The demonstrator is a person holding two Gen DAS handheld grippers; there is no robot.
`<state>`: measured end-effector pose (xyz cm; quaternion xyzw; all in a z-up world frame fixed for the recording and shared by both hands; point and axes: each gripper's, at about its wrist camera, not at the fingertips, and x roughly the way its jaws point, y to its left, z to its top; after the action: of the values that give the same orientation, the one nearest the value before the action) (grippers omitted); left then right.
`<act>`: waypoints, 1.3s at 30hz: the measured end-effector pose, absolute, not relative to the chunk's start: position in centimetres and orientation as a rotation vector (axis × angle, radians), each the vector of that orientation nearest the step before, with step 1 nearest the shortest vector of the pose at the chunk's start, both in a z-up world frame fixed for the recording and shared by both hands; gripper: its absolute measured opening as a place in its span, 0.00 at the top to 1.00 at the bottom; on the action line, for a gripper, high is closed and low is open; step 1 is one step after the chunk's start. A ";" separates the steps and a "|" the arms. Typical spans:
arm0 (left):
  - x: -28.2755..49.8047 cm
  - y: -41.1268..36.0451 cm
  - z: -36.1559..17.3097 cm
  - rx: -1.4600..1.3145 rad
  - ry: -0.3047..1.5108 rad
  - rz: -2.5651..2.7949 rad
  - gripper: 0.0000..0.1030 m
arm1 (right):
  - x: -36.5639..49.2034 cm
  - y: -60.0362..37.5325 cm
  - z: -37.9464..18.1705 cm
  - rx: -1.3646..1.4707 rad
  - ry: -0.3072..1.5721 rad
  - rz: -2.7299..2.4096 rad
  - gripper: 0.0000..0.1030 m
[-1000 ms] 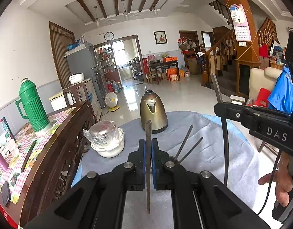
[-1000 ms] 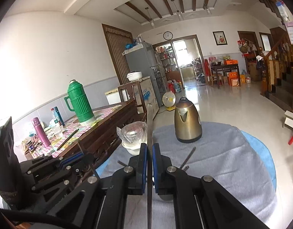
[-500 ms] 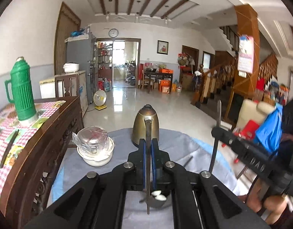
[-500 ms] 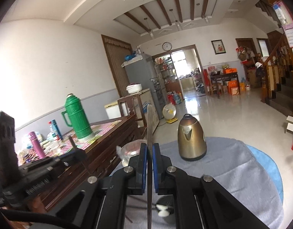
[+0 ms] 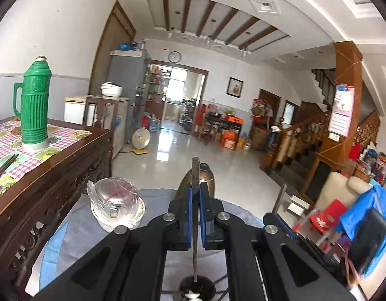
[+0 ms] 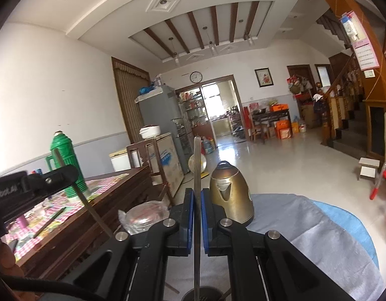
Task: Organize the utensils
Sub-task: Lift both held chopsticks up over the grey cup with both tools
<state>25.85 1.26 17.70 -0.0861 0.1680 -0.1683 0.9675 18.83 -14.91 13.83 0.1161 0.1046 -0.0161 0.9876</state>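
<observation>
A thin metal utensil (image 5: 195, 215) is clamped upright between the blue pads of the left hand-held gripper (image 5: 195, 193), its lower end just above the dark holder (image 5: 196, 287) on the grey cloth of the table (image 5: 74, 228). What kind of utensil it is cannot be told. The holder is taken as landmark: the brass kettle (image 5: 208, 179) is seen beyond it, and a plastic-wrapped glass bowl (image 5: 115, 203) beyond it and to the left. In the right wrist view, a second thin metal utensil (image 6: 197, 175) is gripped upright by the closed right hand-held gripper (image 6: 197, 198), directly above the holder (image 6: 205, 293). The kettle (image 6: 230, 195) is seen behind the holder, slightly right. The left hand-held gripper (image 6: 49, 183) is seen far left of the holder.
</observation>
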 end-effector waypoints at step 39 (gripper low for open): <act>29.7 -1.1 9.9 -0.109 0.647 -0.260 0.95 | 20.5 -15.4 9.0 0.230 0.257 -0.099 0.94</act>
<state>29.72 -1.08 9.86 -0.0533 0.3168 -0.1275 0.9384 20.52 -15.44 9.00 0.1144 0.1279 -0.0492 0.9839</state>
